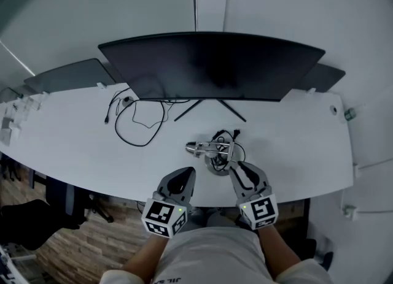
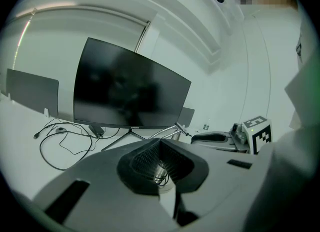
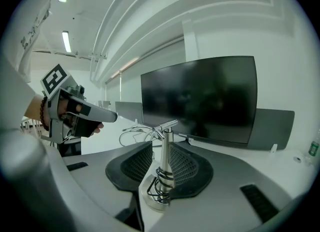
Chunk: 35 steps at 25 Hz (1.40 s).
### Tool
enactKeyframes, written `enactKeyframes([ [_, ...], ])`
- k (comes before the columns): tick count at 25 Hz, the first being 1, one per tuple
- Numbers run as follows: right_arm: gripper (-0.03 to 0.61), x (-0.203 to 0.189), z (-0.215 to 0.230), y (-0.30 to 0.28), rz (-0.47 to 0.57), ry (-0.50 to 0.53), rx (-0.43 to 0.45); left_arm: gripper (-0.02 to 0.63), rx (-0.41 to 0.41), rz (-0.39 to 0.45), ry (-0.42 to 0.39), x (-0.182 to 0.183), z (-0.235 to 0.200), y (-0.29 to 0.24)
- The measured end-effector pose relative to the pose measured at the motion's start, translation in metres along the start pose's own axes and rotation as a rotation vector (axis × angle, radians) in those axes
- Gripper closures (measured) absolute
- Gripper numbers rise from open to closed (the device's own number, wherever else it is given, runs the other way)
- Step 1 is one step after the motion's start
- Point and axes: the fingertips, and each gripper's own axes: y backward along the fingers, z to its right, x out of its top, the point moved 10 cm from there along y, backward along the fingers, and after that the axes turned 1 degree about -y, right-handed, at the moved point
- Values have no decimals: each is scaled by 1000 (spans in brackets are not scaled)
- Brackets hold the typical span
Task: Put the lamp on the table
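- While both grippers hover at the near edge, the lamp (image 1: 212, 148) stands upright on the white table (image 1: 73, 148), near centre, in front of the dark curved monitor (image 1: 212, 65).
- Its round base sits flat on the tabletop, with a dark cord (image 3: 161, 186) coiled round the lower stem and the head folded level, reaching left.
- Right gripper (image 1: 238, 167): jaws wide apart, the lamp's stem rising in the gap between them, pads clear of it on both sides, so no grip.
- Left gripper (image 1: 184, 175): just left of the lamp, jaws only a narrow slit apart, nothing held, the lamp glimpsed through the slit.
- Further left, a loose black cable (image 1: 138, 123) loops across the table beside the monitor's stand.
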Motion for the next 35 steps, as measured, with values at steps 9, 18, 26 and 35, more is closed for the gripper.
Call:
enactKeyframes([
  [9, 519, 14, 2, 9, 25, -1, -31, 611, -4, -10, -59, 8, 1, 4],
  [18, 537, 29, 3, 12, 59, -10, -14, 611, -2, -3, -80, 14, 0, 4],
  [26, 546, 37, 0, 14, 69, -20, 1, 611, -3, 2, -83, 17, 2, 3],
  [35, 548, 41, -5, 14, 60, -13, 20, 611, -4, 4, -72, 15, 1, 6],
])
